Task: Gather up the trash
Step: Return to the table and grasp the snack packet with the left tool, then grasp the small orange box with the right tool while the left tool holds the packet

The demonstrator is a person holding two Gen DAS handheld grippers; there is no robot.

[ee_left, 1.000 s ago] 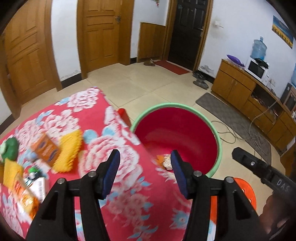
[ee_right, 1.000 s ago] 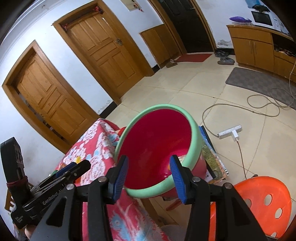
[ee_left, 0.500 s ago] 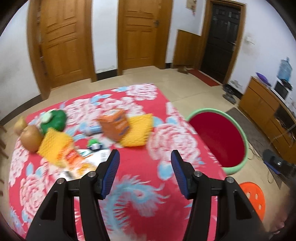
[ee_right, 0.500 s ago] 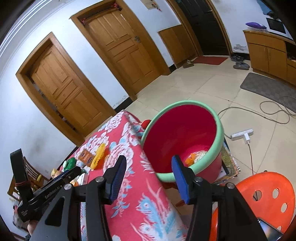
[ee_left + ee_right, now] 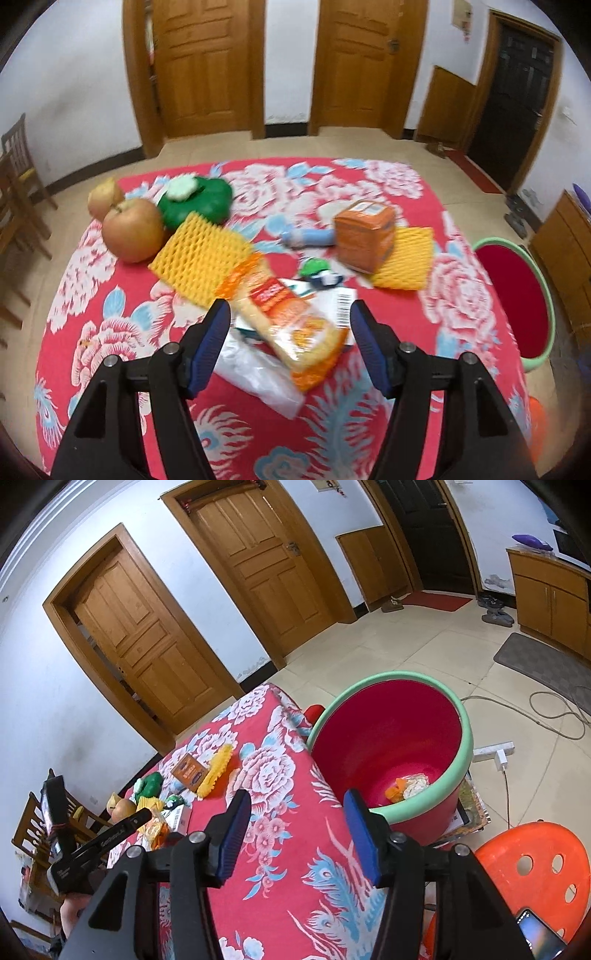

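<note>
Snack pack (image 5: 291, 325) on table (image 5: 458, 302) w/ carton (image 5: 364, 236) behind; bucket (image 5: 517, 306) right, beside table.

I see white walls (image 5: 44, 635), 2 wooden doors (image 5: 207, 66) plus a dark door (image 5: 517, 99) at right, beige tiled floor (image 5: 424, 653), wooden cabinet (image 5: 550, 598), grey mat (image 5: 539, 661), wooden chair (image 5: 18, 177) at left, orange plastic stool (image 5: 535, 871).

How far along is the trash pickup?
Done: one crumpled orange-and-white scrap lies in the red bucket with the green rim.
In hand: nothing. The left gripper, jaws just opened wider, hangs open over the orange snack wrapper; the right gripper is open and empty.
Left on the floral tablecloth: that wrapper, clear plastic bag, two yellow foam nets, orange carton.
</note>
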